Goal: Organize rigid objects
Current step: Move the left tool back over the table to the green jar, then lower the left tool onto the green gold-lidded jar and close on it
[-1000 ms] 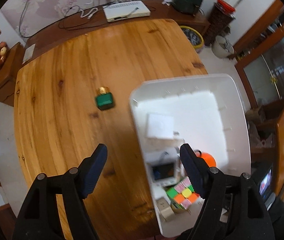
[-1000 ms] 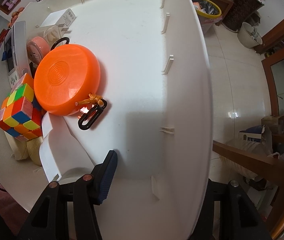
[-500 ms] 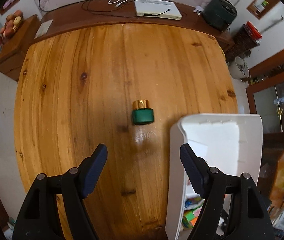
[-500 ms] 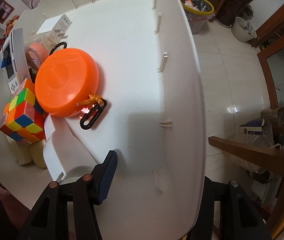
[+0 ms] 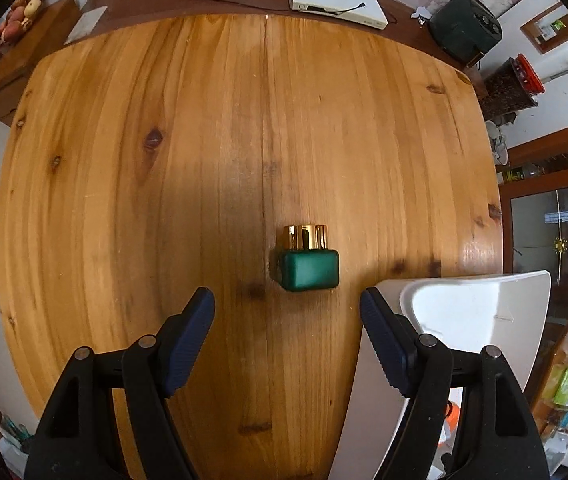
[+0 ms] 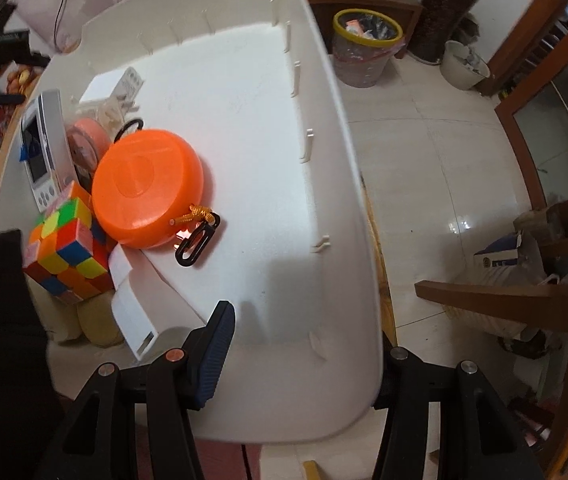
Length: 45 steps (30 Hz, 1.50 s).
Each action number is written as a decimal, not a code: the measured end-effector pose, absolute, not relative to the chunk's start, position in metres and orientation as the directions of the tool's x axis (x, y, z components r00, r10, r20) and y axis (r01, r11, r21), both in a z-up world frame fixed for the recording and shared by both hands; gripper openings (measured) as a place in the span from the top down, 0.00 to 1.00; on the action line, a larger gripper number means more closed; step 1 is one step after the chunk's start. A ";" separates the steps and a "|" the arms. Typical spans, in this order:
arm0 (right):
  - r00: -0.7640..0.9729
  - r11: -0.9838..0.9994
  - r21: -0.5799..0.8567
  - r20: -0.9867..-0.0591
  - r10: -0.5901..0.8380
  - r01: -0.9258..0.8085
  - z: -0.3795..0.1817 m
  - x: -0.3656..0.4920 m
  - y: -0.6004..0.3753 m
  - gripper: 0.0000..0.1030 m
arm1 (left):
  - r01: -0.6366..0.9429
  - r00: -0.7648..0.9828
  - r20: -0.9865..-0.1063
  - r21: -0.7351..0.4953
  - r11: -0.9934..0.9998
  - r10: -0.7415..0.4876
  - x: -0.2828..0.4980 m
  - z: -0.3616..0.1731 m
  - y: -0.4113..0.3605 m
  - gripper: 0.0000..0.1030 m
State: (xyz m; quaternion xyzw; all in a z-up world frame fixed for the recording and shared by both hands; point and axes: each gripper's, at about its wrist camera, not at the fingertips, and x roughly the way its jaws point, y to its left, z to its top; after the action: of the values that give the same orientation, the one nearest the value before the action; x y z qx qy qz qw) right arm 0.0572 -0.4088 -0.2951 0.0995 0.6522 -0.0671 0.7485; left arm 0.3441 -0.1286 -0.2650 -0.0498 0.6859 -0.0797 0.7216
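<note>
A green bottle (image 5: 310,270) with a gold cap (image 5: 305,237) is found lying on its side on the wooden table (image 5: 164,160), cap turned away from the camera. It is located just ahead of the left gripper (image 5: 287,316), whose jaws are spread wide with nothing between them and nothing touched; the bottle lies apart from both dark-blue pads (image 5: 190,340). A white bin (image 5: 480,320) is observed beside the bottle, to its right, near the table edge. The right gripper (image 6: 304,344) is set astride the near wall of the white bin (image 6: 344,400): one pad (image 6: 212,360) is seen inside, while the other finger is hidden outside the wall, so firm contact cannot be confirmed. Within the bin are noted an orange round case (image 6: 146,192) with a black clip (image 6: 196,244), a colour cube (image 6: 66,250), a white handheld device (image 6: 44,144) and a pink disc (image 6: 86,146), all gathered along the left side.
</note>
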 end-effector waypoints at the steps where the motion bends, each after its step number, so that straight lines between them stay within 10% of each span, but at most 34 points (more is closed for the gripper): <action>1: 0.150 0.967 0.075 -0.988 0.038 0.245 -0.294 0.055 -0.410 0.47 | 0.043 0.040 -0.983 -0.180 0.983 -0.182 0.345 -0.268 -0.129 0.24; 10: 0.183 0.948 0.075 -0.983 0.018 0.308 -0.290 0.050 -0.409 0.53 | 0.028 0.012 -0.980 -0.198 0.980 -0.199 0.353 -0.286 -0.128 0.26; 23: 0.186 0.917 0.052 -0.982 -0.025 0.395 -0.294 0.047 -0.432 0.90 | 0.022 -0.028 -0.977 -0.213 0.977 -0.212 0.357 -0.302 -0.133 0.43; 28: 0.194 0.912 0.054 -0.981 -0.028 0.406 -0.295 0.047 -0.434 0.93 | 0.011 -0.037 -0.971 -0.238 0.971 -0.238 0.360 -0.305 -0.134 0.56; 45: 0.210 0.909 0.099 -0.978 0.014 0.404 -0.296 0.047 -0.443 0.94 | 0.019 -0.009 -0.984 -0.177 0.984 -0.176 0.360 -0.298 -0.143 0.56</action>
State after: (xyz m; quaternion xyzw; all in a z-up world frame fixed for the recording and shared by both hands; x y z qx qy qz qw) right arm 0.0468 -0.4426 -0.2962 0.1696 0.6151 -0.1284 0.7592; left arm 0.3599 -0.1426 -0.2982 -0.0558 0.7068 -0.0695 0.7018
